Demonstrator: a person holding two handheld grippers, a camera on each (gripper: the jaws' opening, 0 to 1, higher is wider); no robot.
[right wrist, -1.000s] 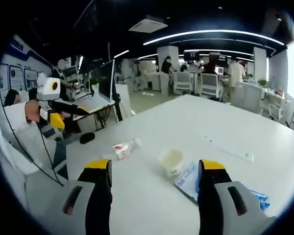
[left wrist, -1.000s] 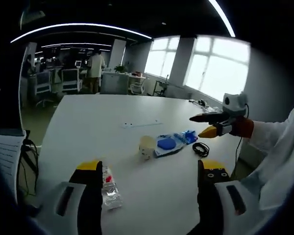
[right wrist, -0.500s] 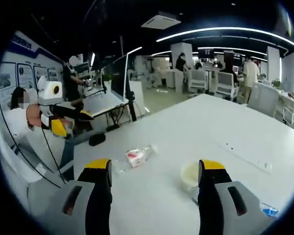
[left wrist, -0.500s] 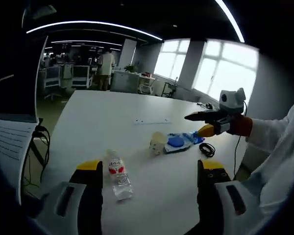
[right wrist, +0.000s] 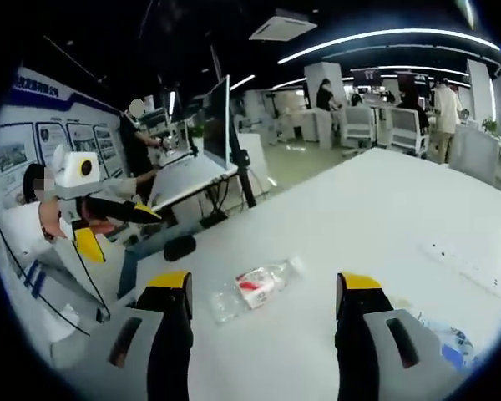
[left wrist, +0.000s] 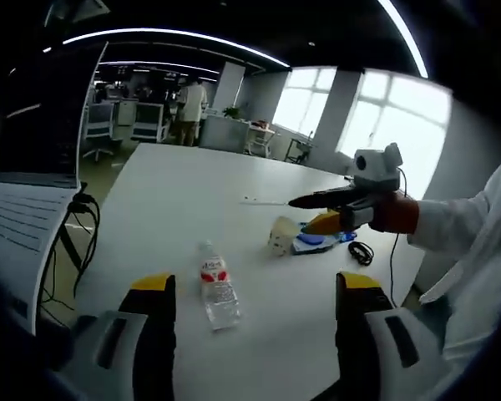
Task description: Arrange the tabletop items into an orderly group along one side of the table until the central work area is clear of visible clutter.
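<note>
White sleeve (left wrist: 472, 242), yellow-tipped black jaws

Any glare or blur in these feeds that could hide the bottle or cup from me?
Left gripper view: windows at the upper right are blown out, but the bottle and cup on the table stay readable; edges bend with the fisheye. Right gripper view: ceiling strips glare; the bottle is a little soft, its red label legible.

Smooth, matt white table top (left wrist: 175, 209). Clear glossy plastic bottle (left wrist: 217, 294) with a red-and-white paper-like label and white cap. Pale matt cup (left wrist: 280, 237), paper or plastic hard to tell. Shiny blue plastic packet (left wrist: 309, 242). Black rubbery cable coil (left wrist: 361, 252). White cloth sleeve (left wrist: 468, 242).
</note>
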